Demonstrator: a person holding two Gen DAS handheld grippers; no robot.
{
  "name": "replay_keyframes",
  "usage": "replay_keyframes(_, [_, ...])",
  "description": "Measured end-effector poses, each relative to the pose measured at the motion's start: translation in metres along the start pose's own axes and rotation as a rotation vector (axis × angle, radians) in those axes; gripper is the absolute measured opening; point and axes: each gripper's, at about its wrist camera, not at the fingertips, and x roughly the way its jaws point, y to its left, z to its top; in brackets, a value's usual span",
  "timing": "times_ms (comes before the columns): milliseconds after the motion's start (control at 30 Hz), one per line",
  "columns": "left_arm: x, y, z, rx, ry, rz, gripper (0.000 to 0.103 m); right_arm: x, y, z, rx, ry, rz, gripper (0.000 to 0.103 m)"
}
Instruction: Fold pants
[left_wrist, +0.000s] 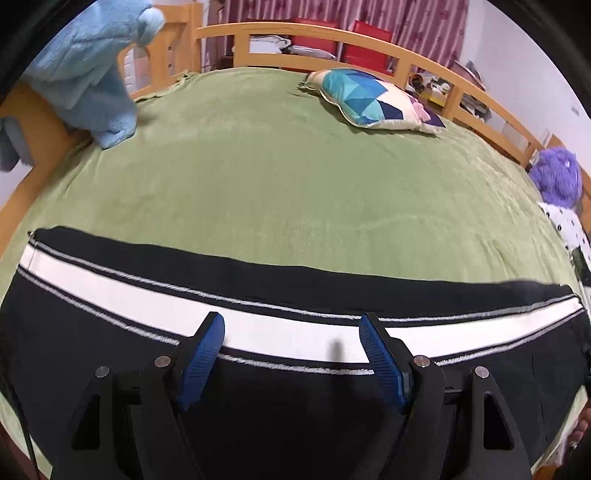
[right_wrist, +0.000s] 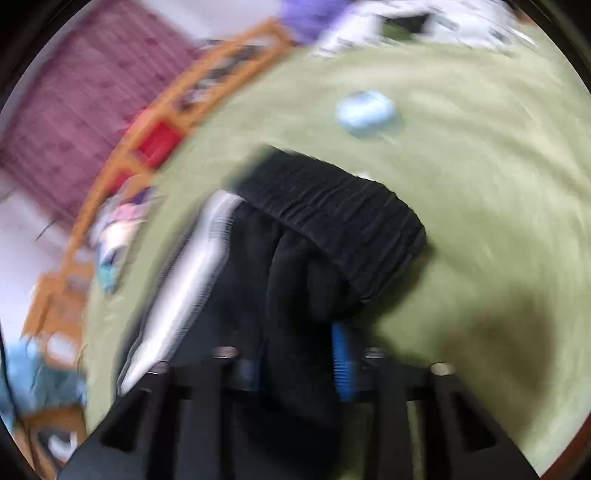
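Lying flat across the near part of the green bed (left_wrist: 295, 177), the black pants (left_wrist: 110, 350) show a white side stripe running left to right. Over that stripe the left claw (left_wrist: 291, 332) hangs with jaws apart, gripping nothing. Further right, in a blurred view, the right claw (right_wrist: 295, 354) is clamped on bunched black fabric just below the ribbed waistband (right_wrist: 332, 214).

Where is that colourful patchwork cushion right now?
In the left wrist view the cushion lies on the green bedspread at the far side, right of centre, just before the wooden bed rail.
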Motion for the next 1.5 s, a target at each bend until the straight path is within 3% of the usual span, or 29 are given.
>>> replay_keyframes(67, [-0.011, 0.006, 0.000, -0.011, -0.007, 0.001, 0.074, -0.027, 0.009, 0.014, -0.015, -0.051, 0.062, 0.020])
replay_keyframes(133, [-0.023, 0.013, -0.002, -0.013, -0.029, -0.011, 0.074, -0.062, 0.011, 0.023, -0.046, -0.158, 0.124, 0.020])
replay_keyframes(167, [-0.028, 0.016, -0.002, -0.009, -0.033, -0.011, 0.074, -0.069, 0.010, 0.023, -0.057, -0.187, 0.116, 0.021])
replay_keyframes(233, [-0.034, 0.025, -0.005, 0.000, -0.031, -0.012, 0.074, -0.058, 0.006, 0.017, -0.108, -0.151, -0.012, 0.034])
replay_keyframes(267, [-0.036, 0.029, -0.006, 0.001, -0.029, -0.013, 0.074, -0.041, 0.000, 0.011, -0.118, -0.081, -0.088, 0.045])
replay_keyframes(333, [-0.040, 0.042, -0.010, -0.001, -0.020, -0.010, 0.074, -0.008, -0.017, -0.006, -0.128, 0.057, -0.278, 0.043])
replay_keyframes(367, [-0.044, 0.049, -0.011, -0.002, -0.019, -0.014, 0.074, -0.003, -0.023, -0.016, -0.134, 0.085, -0.320, 0.044])
replay_keyframes(467, [-0.053, 0.071, -0.018, -0.008, -0.027, -0.012, 0.074, -0.031, -0.017, -0.042, -0.133, 0.008, -0.303, 0.049])
replay_keyframes(567, [-0.057, 0.097, -0.030, -0.013, -0.023, 0.005, 0.074, -0.055, 0.005, -0.066, -0.191, -0.010, -0.276, 0.053])
replay_keyframes(700, [-0.045, 0.135, -0.046, -0.009, 0.003, 0.049, 0.074, -0.065, 0.041, -0.096, -0.261, 0.027, -0.221, 0.055])
replay_keyframes(833, [-0.021, 0.190, -0.067, -0.054, 0.085, 0.103, 0.074, -0.065, 0.090, -0.129, -0.303, 0.067, -0.184, 0.055])
replay_keyframes(900, [-0.023, 0.215, -0.074, -0.073, 0.076, 0.106, 0.074, -0.066, 0.109, -0.138, -0.302, 0.072, -0.152, 0.055])
replay_keyframes(1100, [-0.045, 0.244, -0.069, -0.071, 0.037, 0.115, 0.074, -0.067, 0.173, -0.158, -0.319, 0.062, -0.063, 0.055])
replay_keyframes(1233, [-0.055, 0.261, -0.063, -0.142, 0.014, 0.068, 0.074, -0.058, 0.208, -0.172, -0.373, 0.075, -0.037, 0.057])
replay_keyframes(1333, [-0.066, 0.271, -0.072, -0.182, 0.001, 0.022, 0.074, -0.051, 0.225, -0.187, -0.408, 0.101, -0.029, 0.057])
replay_keyframes(1500, [-0.073, 0.287, -0.092, -0.209, -0.006, 0.038, 0.074, -0.039, 0.233, -0.204, -0.445, 0.147, 0.001, 0.057])
